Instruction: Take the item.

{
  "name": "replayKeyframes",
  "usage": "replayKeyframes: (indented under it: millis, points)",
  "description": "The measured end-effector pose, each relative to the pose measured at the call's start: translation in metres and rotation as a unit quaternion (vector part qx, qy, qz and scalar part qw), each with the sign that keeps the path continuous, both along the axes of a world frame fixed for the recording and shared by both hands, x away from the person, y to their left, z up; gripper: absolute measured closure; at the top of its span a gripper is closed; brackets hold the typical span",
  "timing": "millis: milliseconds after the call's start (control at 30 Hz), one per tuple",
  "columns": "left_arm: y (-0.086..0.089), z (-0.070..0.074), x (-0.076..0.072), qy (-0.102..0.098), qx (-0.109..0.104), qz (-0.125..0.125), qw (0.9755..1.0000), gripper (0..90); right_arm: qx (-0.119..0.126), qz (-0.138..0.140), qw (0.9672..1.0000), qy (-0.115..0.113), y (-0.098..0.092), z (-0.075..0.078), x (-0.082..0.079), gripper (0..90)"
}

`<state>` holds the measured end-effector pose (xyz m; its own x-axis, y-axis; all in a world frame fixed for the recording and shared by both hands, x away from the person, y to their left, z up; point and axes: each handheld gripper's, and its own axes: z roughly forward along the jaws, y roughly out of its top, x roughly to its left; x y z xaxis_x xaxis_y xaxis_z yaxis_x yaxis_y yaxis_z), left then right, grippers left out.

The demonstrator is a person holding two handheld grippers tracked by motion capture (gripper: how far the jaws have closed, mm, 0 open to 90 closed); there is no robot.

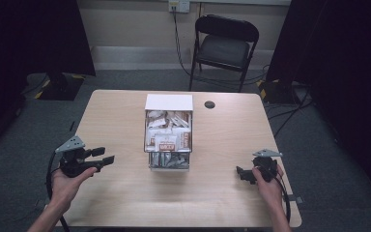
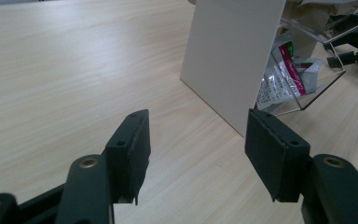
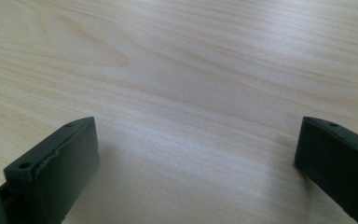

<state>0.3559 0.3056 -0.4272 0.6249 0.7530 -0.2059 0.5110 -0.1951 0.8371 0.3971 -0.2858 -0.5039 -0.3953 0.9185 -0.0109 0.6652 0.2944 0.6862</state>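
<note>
high view, left claw: we see the left claw [image 1: 107, 155] in the person's left hand [image 1: 66, 185], aimed sideways at the box; jaws parted about halfway, nothing between them, so we read it as lined up for a reach.
high view, box: clear box [image 1: 169, 129] full of packets [image 1: 168, 140] sits mid-table [image 1: 116, 121], well off ahead of the left claw's tips, white lid end away from the person; central so either claw can get at it, we judge.
high view, right claw: right claw [image 1: 241, 173] low on the table, pointing inward at the box, which lies well off beyond its tips; looks parked.
left gripper view, jaws: half open, empty, bare wood between them.
left gripper view, box: white side panel [image 2: 233, 56] ahead and a bit right of the tips, not touching; clear end with packets [image 2: 284, 74] further right.
right gripper view, jaws: right claw [image 3: 193, 158] spread wide, holding nothing, bare table ahead.
guess: left does the picking, right waits.
</note>
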Motion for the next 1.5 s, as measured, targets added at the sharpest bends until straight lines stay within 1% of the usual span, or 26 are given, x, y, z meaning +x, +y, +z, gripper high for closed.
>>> replayKeyframes:
  millis: [33,100,133,167,233,300,367,400,433,467,533,567,667,767,800,933,967,1000,1067,1133,1167,1267,1300,1400,1467,1500]
  points:
    - [-0.001,0.002,0.000,-0.005,-0.001,0.000,1.0000,40.7,0.000,0.000,1.0000,0.000,0.000,0.000,0.000,0.0]
    - [-0.001,0.010,0.001,0.003,-0.036,-0.007,0.9993,43.9,0.000,0.000,1.0000,0.000,0.000,0.000,0.000,0.0]
    - [-0.001,0.010,0.001,0.003,-0.036,-0.007,0.9993,43.9,0.000,0.000,1.0000,0.000,0.000,0.000,0.000,0.0]
    - [-0.007,0.020,0.001,-0.021,-0.001,-0.008,0.9997,44.1,0.000,0.000,1.0000,0.000,0.000,0.000,0.000,0.0]
    - [-0.012,0.028,0.003,-0.028,-0.005,-0.021,0.9994,45.1,0.000,0.000,1.0000,0.000,0.000,0.000,0.000,0.0]
    - [-0.017,0.035,0.006,-0.032,-0.001,-0.030,0.9990,45.3,0.000,0.000,1.0000,0.000,0.000,0.000,0.000,0.0]
    - [-0.020,0.040,0.010,-0.025,-0.009,-0.039,0.9989,46.6,0.000,0.000,1.0000,0.000,0.000,0.000,0.000,0.0]
    - [-0.020,0.040,0.010,-0.025,-0.009,-0.039,0.9989,46.8,0.000,0.000,1.0000,0.000,0.000,0.000,0.000,0.0]
    - [-0.023,0.043,0.012,-0.025,-0.019,-0.041,0.9987,46.8,0.000,0.000,1.0000,0.000,0.000,0.000,0.000,0.0]
    - [-0.025,0.044,0.013,-0.023,-0.021,-0.041,0.9986,46.9,0.000,0.000,1.0000,0.000,0.000,0.000,0.000,0.0]
    - [-0.030,0.049,0.015,-0.018,-0.043,-0.054,0.9974,47.1,0.000,0.000,1.0000,0.000,0.000,0.000,0.000,0.0]
    - [-0.030,0.049,0.015,-0.018,-0.043,-0.054,0.9974,47.4,0.000,0.000,1.0000,0.000,0.000,0.000,0.000,0.0]
    - [-0.037,0.059,0.016,-0.035,-0.038,-0.054,0.9972,47.1,0.000,0.000,1.0000,0.000,0.000,0.000,0.000,0.0]
    - [-0.041,0.067,0.017,-0.045,-0.051,-0.062,0.9957,49.0,0.000,0.000,1.0000,0.000,0.000,0.000,0.000,0.0]
    - [-0.042,0.069,0.018,-0.049,-0.053,-0.063,0.9954,52.8,0.000,0.000,1.0000,0.000,0.000,0.000,0.000,0.0]
    - [-0.047,0.082,0.019,-0.061,-0.058,-0.061,0.9946,55.4,0.000,0.000,1.0000,0.000,0.000,0.000,0.000,0.0]
    - [-0.048,0.088,0.019,-0.071,-0.061,-0.064,0.9935,56.9,0.000,0.000,1.0000,0.000,0.000,0.000,0.000,0.0]
    - [-0.048,0.088,0.019,-0.071,-0.061,-0.064,0.9935,57.7,0.000,0.000,1.0000,0.000,0.000,0.000,0.000,0.0]
    - [-0.051,0.092,0.020,-0.076,-0.070,-0.076,0.9917,58.1,0.000,0.000,1.0000,0.000,0.000,0.000,0.000,0.0]
    - [-0.054,0.096,0.020,-0.087,-0.062,-0.075,0.9915,59.4,0.000,0.000,1.0000,0.000,0.000,0.000,0.000,0.0]
    - [-0.057,0.100,0.020,-0.095,-0.063,-0.091,0.9892,62.6,0.000,0.000,1.0000,0.000,0.000,0.000,0.000,0.0]
    - [-0.058,0.102,0.020,-0.100,-0.066,-0.087,0.9891,63.9,0.000,0.000,1.0000,0.000,0.000,0.000,0.000,0.0]
    - [-0.059,0.103,0.022,-0.097,-0.074,-0.091,0.9884,64.3,0.000,0.001,1.0000,0.000,0.000,0.000,0.000,0.0]
    - [-0.060,0.105,0.023,-0.100,-0.075,-0.094,0.9877,63.8,0.000,0.001,1.0000,0.000,0.000,0.000,0.000,0.0]
    - [-0.062,0.111,0.023,-0.095,-0.086,-0.098,0.9868,62.8,0.000,0.002,1.0000,0.000,0.000,0.000,0.000,0.0]
    - [-0.062,0.113,0.023,-0.089,-0.100,-0.101,0.9857,62.8,0.000,0.001,1.0000,0.001,0.000,0.000,0.000,0.0]
